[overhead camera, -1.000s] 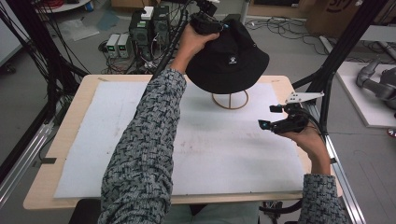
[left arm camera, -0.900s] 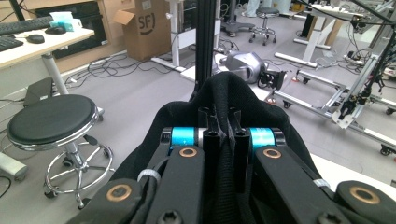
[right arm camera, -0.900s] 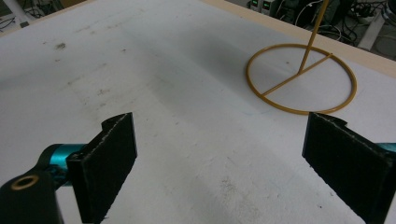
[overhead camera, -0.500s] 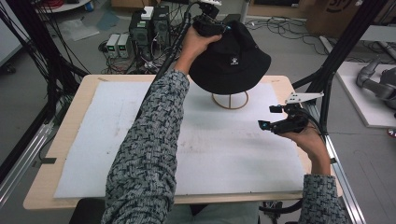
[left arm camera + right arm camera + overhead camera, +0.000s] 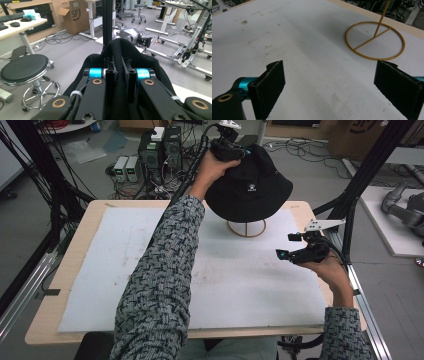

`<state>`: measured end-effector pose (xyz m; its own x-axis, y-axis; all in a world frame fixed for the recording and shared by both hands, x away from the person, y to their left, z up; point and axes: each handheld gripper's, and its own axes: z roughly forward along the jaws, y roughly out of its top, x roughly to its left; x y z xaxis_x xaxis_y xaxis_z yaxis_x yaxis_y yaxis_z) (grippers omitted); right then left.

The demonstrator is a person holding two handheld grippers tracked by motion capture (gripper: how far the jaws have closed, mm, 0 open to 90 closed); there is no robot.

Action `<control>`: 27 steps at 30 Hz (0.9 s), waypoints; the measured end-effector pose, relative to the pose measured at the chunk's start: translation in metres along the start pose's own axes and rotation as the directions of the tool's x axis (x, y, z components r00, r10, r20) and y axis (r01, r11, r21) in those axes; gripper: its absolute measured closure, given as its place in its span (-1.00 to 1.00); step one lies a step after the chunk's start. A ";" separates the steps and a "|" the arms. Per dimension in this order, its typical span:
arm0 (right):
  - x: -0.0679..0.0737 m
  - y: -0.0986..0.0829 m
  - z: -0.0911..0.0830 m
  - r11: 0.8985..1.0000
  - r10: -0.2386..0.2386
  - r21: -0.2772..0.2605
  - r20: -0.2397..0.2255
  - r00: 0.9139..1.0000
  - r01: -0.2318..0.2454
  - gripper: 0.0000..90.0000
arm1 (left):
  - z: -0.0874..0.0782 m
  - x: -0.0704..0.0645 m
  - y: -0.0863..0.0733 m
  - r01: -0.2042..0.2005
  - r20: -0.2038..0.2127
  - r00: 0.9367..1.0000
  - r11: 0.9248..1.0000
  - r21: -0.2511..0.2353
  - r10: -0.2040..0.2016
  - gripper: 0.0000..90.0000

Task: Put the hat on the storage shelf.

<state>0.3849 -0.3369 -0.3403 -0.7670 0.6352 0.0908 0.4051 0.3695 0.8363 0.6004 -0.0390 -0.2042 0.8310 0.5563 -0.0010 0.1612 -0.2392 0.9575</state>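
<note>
Above the far edge of the table, our left gripper pinches the black hat over its gold stand. Our right gripper hangs spread, empty. The thin stand could tip if the hat drags sideways.

Even overhead room light is falling on the scene, and the pictures are looking soft.

In the high view the white mat is glowing pale without glare, and the black hat is swallowing its own detail and casting a faint shadow just beneath itself. In the right gripper view, a soft shadow is lying around the gold stand ring, and the near jaws are blurring slightly. In the left gripper view the hat's fabric is reading nearly featureless, and the floor behind it is bending toward the edges.
</note>
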 end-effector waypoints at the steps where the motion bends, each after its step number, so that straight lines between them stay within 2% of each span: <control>1: 0.000 0.000 0.000 1.000 0.000 0.001 0.001 1.000 0.000 -0.78 | 0.001 0.000 -0.001 -0.001 -0.004 1.000 1.000 0.010 0.001 0.84; 7: 0.000 0.000 0.000 1.000 0.000 -0.001 -0.001 1.000 -0.001 -0.78 | 0.005 -0.001 -0.004 0.008 0.012 1.000 1.000 0.013 -0.008 0.85; 11: 0.000 0.000 0.001 1.000 0.000 0.001 -0.002 1.000 0.000 -0.78 | 0.008 -0.003 -0.004 0.001 0.033 0.999 1.000 0.011 -0.002 0.84; 14: 0.000 0.000 0.001 1.000 -0.001 0.002 -0.001 1.000 0.001 -0.78 | 0.009 -0.004 -0.005 -0.003 0.031 1.000 1.000 0.019 0.003 0.81; 16: 0.001 0.000 0.001 1.000 -0.001 0.001 -0.002 1.000 0.001 -0.78 | 0.009 -0.004 -0.005 -0.009 0.021 1.000 1.000 0.025 0.009 0.77; 20: 0.001 0.000 0.001 1.000 0.000 0.005 -0.001 1.000 0.000 -0.78 | 0.009 -0.004 -0.006 -0.025 0.028 0.999 0.999 0.047 0.023 0.67; 27: 0.000 0.000 0.002 1.000 -0.006 0.004 -0.001 1.000 0.006 -0.78 | 0.012 -0.003 -0.010 -0.009 0.041 0.999 0.998 0.069 0.006 0.57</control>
<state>0.3857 -0.3352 -0.3413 -0.7700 0.6322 0.0860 0.4020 0.3760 0.8349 0.6024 -0.0475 -0.2173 0.8531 0.5217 -0.0067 0.1900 -0.2988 0.9352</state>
